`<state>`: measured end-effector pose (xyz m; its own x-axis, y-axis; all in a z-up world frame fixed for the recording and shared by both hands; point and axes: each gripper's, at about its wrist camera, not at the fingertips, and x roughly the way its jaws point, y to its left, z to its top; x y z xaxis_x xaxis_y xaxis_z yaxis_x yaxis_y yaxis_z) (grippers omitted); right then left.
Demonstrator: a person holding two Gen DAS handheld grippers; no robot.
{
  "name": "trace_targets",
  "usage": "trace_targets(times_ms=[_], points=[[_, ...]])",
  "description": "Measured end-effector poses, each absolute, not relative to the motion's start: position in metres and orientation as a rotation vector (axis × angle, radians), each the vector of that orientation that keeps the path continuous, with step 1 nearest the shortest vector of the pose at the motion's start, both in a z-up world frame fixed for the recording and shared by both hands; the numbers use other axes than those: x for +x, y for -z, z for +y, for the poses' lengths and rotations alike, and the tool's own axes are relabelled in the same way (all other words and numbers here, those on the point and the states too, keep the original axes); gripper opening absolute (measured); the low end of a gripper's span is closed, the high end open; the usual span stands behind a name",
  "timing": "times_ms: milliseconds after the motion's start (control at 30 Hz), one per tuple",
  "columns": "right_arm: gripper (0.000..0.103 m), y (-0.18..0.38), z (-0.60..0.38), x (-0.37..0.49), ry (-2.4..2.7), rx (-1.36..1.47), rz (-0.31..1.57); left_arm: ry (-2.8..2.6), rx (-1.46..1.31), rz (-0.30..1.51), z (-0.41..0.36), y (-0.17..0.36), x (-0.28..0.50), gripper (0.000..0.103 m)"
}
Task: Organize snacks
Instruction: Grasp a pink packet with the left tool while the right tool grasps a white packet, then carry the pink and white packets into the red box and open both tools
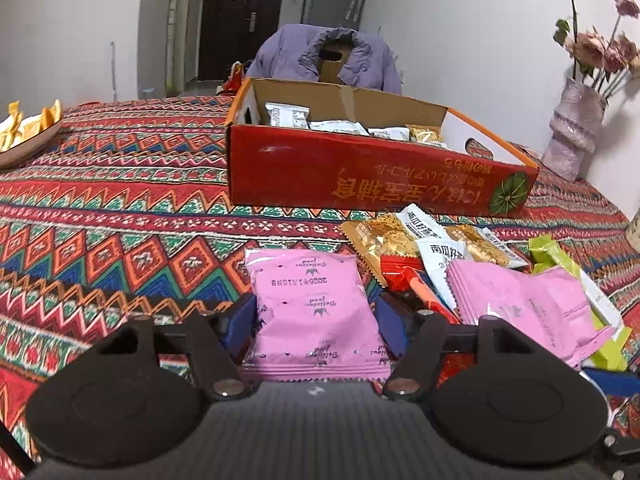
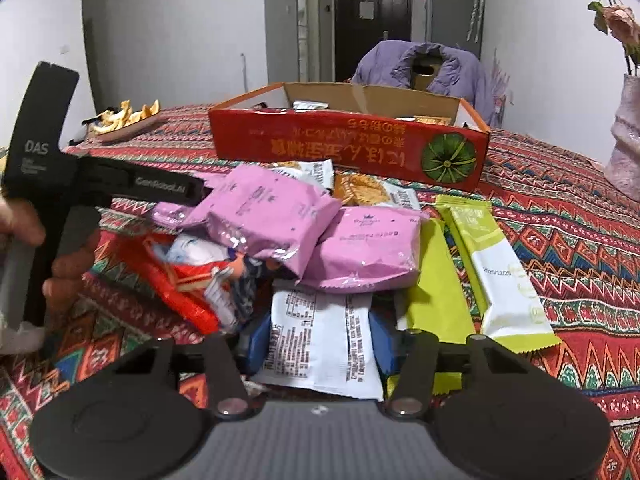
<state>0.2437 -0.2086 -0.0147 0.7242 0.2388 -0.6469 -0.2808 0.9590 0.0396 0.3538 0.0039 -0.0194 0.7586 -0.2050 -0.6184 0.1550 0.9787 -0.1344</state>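
Your left gripper (image 1: pixel 316 320) brackets a pink packet (image 1: pixel 312 304) lying in front of the red box (image 1: pixel 360 172) — blue pads at both its edges, apparently gripping it. Your right gripper (image 2: pixel 318 340) does the same with a white packet (image 2: pixel 320 340) at the pile's (image 2: pixel 288 240) near edge, also before the box. The box holds several packets already. Green bars (image 2: pixel 492 264) lie nearer the box's pumpkin corner; a plate of peels (image 2: pixel 124 122) sits beyond its opposite end — all on the patterned cloth (image 1: pixel 120 200).
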Motion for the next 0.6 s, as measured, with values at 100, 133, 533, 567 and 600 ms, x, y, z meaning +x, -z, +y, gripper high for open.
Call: trace_targets(times_ms=[100,133,533,567,600], points=[[0.049,0.013,-0.209,0.231,-0.296,-0.068,0.712,0.177,-0.090,0.697,0.007,0.014,0.339,0.062],[0.048,0.012,-0.210,0.226,-0.298,-0.075,0.712,0.173,-0.093,0.697,0.009,0.011,0.330,0.062],[0.047,-0.003,-0.232,0.156,-0.266,-0.081,0.660,0.153,-0.120,0.625,0.029,-0.027,0.211,0.062],[0.047,-0.005,-0.233,0.152,-0.263,-0.081,0.648,0.150,-0.119,0.613,0.029,-0.030,0.206,0.062],[0.047,-0.008,-0.234,0.148,-0.263,-0.078,0.637,0.146,-0.117,0.600,0.030,-0.034,0.201,0.062]])
